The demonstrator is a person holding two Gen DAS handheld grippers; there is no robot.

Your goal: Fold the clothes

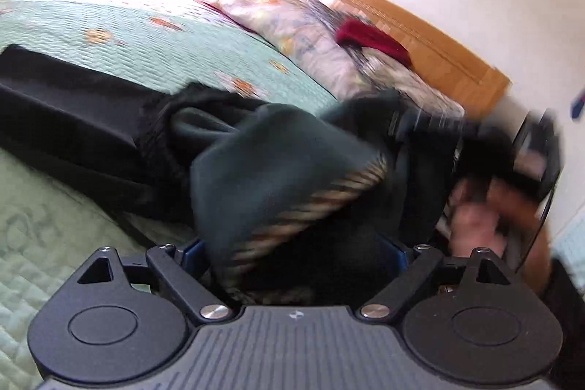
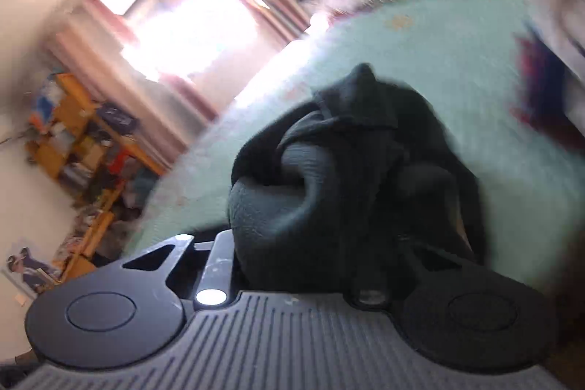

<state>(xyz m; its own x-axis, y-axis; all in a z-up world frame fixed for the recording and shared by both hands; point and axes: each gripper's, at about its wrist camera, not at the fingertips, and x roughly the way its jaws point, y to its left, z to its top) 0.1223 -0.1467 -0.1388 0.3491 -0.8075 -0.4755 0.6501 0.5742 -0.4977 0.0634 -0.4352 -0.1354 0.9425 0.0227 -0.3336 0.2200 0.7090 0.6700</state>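
The dark green fabric garment with a striped ribbed hem point(image 1: 278, 178) lies bunched on the pale green quilted bed point(image 1: 73, 243). Right gripper point(image 2: 329, 207) jaws are clenched on a fold; left gripper point(image 1: 296, 243) jaws stand released, cloth between them. Clamp the hem before lifting and spreading flat.
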